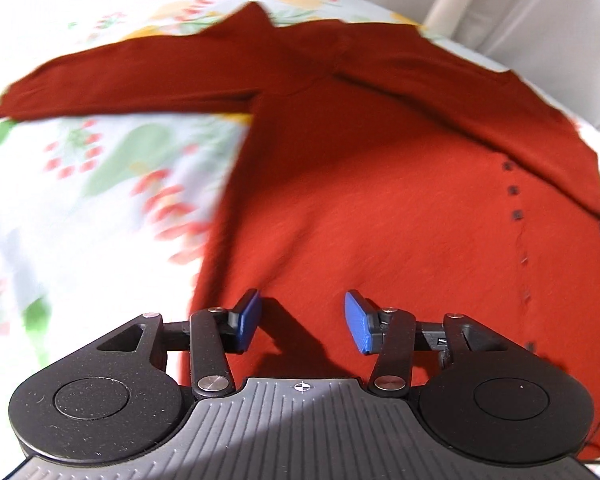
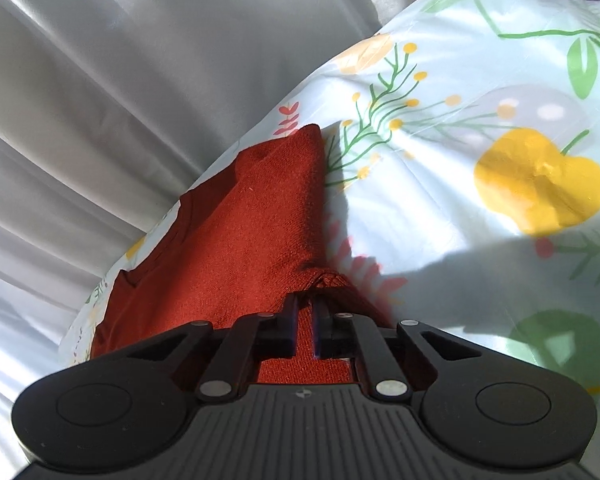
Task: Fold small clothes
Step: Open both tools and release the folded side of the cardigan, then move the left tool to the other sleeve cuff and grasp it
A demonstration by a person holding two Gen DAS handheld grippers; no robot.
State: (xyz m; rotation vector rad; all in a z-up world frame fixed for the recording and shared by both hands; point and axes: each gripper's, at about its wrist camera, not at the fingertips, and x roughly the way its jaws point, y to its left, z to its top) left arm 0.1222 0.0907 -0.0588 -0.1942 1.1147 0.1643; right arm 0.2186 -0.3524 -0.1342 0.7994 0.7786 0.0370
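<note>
**Step in hand: folding the right side of the red garment**

I judge the fold to be in its first stage. My right hand-held gripper is clamped narrow on a bunched edge of the red garment, near the surface's edge by the white curtain. My left hand-held gripper hovers wide open, empty, over the garment's lower body. The garment lies spread on the floral-covered surface, one sleeve extended. Next: carry the pinched edge across the body; keep it flat.
</note>
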